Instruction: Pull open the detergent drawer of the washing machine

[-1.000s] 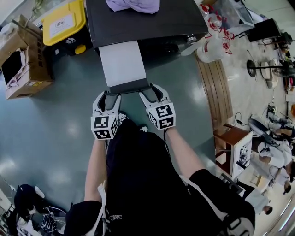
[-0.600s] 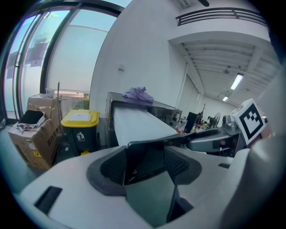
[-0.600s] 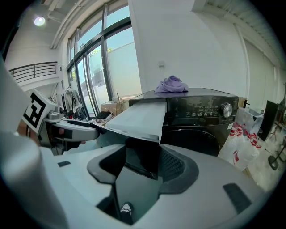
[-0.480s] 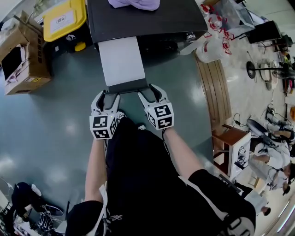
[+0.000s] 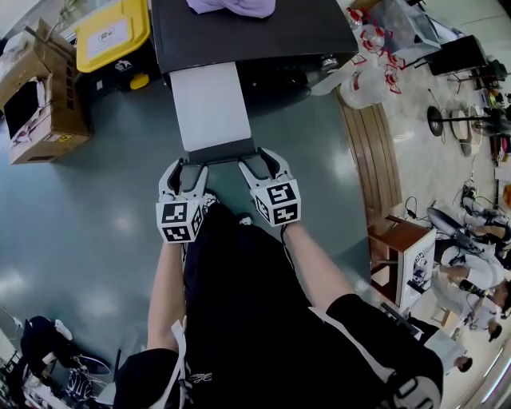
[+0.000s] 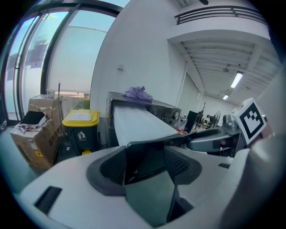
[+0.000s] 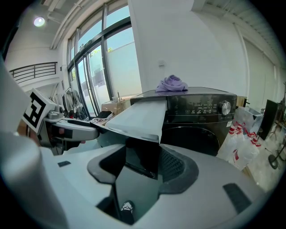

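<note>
The black washing machine (image 5: 255, 32) stands at the top of the head view. Its long white detergent drawer (image 5: 209, 104) sticks far out toward me and ends in a dark front panel (image 5: 221, 150). My left gripper (image 5: 185, 164) is shut on the panel's left end, and my right gripper (image 5: 259, 157) is shut on its right end. In the left gripper view the dark panel (image 6: 143, 161) fills the gap between the pads of that gripper (image 6: 145, 163). In the right gripper view the panel's corner (image 7: 140, 159) sits between the pads of that gripper (image 7: 142, 164), with the machine's door and control panel (image 7: 201, 116) behind.
A purple cloth (image 5: 231, 6) lies on top of the machine. A yellow-lidded bin (image 5: 110, 36) and a cardboard box (image 5: 40, 96) stand to its left. To its right are white plastic bags (image 5: 363, 72), a wooden bench (image 5: 371, 152) and a small stool (image 5: 399, 248).
</note>
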`<action>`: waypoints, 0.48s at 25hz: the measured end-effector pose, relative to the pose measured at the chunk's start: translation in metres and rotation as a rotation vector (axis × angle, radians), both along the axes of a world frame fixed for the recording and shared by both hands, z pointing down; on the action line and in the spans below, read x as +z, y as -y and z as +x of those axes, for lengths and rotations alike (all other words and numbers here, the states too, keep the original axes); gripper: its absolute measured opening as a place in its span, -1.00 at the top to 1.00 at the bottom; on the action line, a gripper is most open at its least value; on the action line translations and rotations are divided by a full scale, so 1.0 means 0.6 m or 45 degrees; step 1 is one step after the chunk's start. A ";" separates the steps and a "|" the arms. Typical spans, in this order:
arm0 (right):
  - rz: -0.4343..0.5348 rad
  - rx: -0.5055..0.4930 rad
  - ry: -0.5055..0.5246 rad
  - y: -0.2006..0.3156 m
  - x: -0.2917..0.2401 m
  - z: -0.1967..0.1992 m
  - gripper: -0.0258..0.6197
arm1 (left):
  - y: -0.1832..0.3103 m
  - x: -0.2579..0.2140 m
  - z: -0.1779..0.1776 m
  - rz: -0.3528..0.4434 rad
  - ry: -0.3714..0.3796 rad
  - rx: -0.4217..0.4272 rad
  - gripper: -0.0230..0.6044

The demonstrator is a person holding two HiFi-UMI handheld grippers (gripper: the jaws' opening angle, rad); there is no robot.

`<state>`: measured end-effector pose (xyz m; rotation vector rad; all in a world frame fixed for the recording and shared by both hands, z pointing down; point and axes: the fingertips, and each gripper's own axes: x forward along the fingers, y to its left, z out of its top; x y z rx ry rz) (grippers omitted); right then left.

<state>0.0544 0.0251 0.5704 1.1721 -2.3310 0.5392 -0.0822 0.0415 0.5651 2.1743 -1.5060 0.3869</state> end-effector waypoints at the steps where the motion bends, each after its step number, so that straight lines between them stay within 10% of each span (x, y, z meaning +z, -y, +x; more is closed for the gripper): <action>1: -0.001 0.000 0.001 -0.002 0.000 0.001 0.20 | -0.002 0.000 0.001 -0.001 0.001 0.001 0.11; 12: -0.020 -0.007 -0.007 -0.012 0.023 0.001 0.20 | -0.013 0.019 0.000 0.008 0.067 0.008 0.11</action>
